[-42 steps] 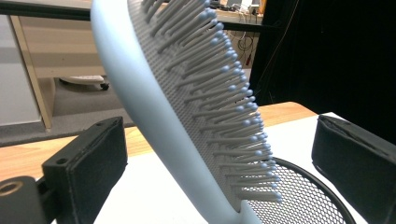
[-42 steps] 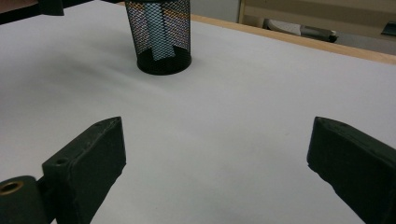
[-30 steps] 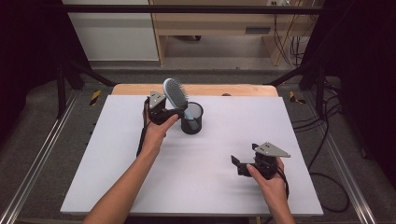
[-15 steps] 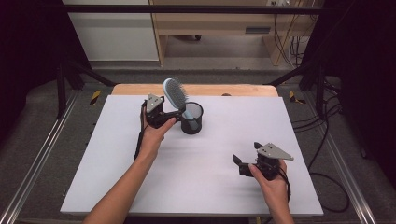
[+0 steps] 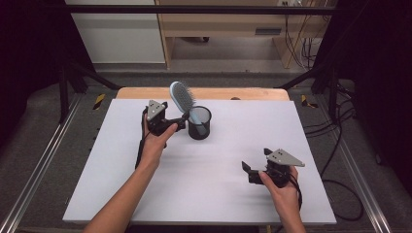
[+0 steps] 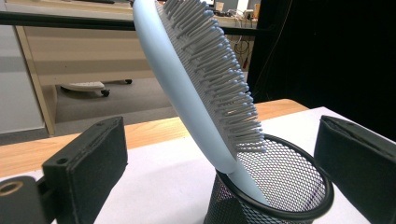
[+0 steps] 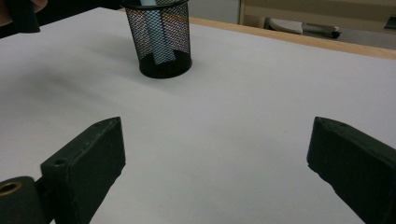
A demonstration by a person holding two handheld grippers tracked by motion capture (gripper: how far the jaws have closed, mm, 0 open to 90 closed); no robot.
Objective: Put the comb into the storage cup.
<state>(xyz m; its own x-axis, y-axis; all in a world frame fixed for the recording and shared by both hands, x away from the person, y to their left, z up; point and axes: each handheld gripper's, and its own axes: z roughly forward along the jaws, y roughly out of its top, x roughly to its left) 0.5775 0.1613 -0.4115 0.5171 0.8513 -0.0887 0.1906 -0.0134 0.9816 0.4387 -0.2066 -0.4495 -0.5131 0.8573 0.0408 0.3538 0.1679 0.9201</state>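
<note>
Item: pale blue oval plastic hairbrush with grey bristles, standing handle-down in a black wire-mesh cylindrical cup at the far middle of the white tabletop; head leaning left and tilted above the rim, bristles facing right. Left tongs: just left of the cup, jaws spread wide to either side of the brush in the left gripper view, touching neither brush nor cup. Right tongs: near right of the tabletop, well apart from the cup, jaws spread, nothing between them. Step judged in hand: brush deposited in the cup, grip released. Next move likely calls for drawing the left tongs straight back, clear of the leaning head, lest the cup tip.
</note>
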